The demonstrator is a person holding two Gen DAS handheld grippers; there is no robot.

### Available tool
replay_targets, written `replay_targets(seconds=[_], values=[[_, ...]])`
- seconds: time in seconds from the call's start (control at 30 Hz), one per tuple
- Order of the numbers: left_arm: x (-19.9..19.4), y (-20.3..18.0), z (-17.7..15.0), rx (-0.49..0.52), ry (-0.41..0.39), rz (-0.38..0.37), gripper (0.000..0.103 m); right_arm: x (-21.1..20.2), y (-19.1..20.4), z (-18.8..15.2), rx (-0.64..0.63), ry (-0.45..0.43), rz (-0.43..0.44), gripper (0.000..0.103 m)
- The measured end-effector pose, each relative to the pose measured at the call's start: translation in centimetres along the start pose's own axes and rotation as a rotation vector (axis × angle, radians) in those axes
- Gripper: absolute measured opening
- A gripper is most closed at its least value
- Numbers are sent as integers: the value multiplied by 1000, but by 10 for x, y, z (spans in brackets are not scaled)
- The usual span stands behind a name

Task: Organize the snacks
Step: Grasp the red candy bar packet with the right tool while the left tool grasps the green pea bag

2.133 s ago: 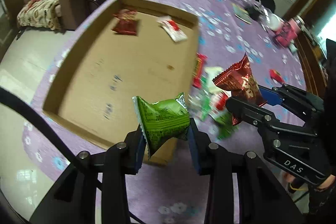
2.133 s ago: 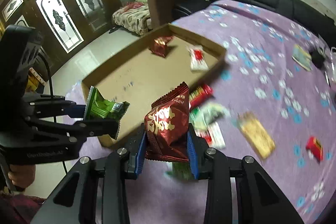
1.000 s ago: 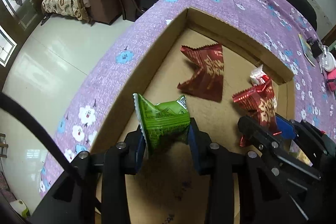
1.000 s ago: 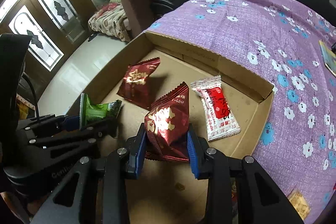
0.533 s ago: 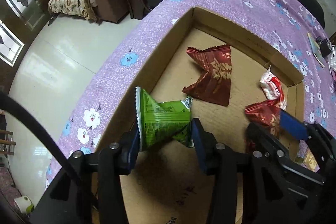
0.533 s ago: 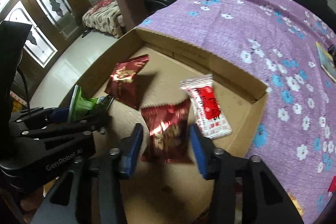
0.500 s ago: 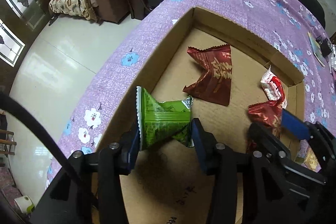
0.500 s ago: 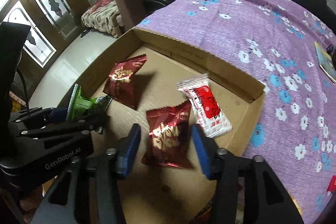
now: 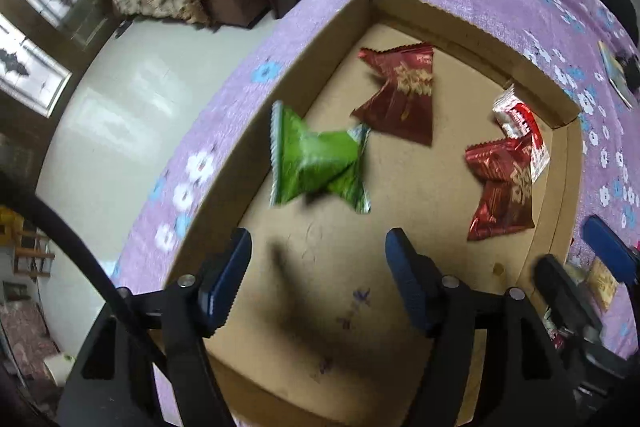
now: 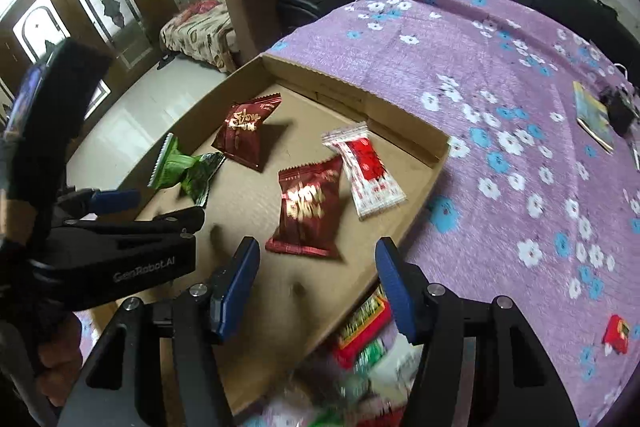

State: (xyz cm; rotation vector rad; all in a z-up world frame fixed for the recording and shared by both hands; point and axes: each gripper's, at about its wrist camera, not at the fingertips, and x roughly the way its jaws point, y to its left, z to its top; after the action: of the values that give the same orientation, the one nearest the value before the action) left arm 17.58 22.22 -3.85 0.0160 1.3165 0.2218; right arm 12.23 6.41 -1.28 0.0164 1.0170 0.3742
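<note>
A purple flowered cloth spreads ahead and to the right of both tools. On it lies a shallow cardboard tray, directly under and ahead of the left gripper, whose jaws stand wide apart with nothing between them. The right gripper is likewise spread wide and empty, over the tray's near right part. Just ahead of it lies a dark red packet, touching a red-and-white packet on its right. A second dark red packet lies farther ahead of the left gripper. The green packet is just beyond the left gripper's fingertips, by the tray's left wall, blurred. More snacks, blurred, lie outside the tray below the right gripper
</note>
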Motion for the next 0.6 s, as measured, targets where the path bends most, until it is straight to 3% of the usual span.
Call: replay_targets(seconds=[0.17, 0.27, 0.33, 0.37, 0.47, 0.6], values=[[-28, 4, -21, -80, -41, -60, 71, -47, -24, -20, 46, -118, 30, 61], [-46, -5, -38, -70, -57, -123, 71, -74, -64, -41, 59, -165, -43, 65], [-57, -17, -48, -45, -63, -164, 71, -91, -97, -59, 34, -180, -143, 67], [-62, -24, -54, -30, -64, -175, 70, -96, -111, -64, 21, -178, -183, 72], [-72, -47, -70, 17, -55, -211, 70, -104, -166, -80, -2, -125, -292, 73], [-73, -79, -95, 56, -9, -249, 70, -108, -224, -95, -12, -64, -292, 73]])
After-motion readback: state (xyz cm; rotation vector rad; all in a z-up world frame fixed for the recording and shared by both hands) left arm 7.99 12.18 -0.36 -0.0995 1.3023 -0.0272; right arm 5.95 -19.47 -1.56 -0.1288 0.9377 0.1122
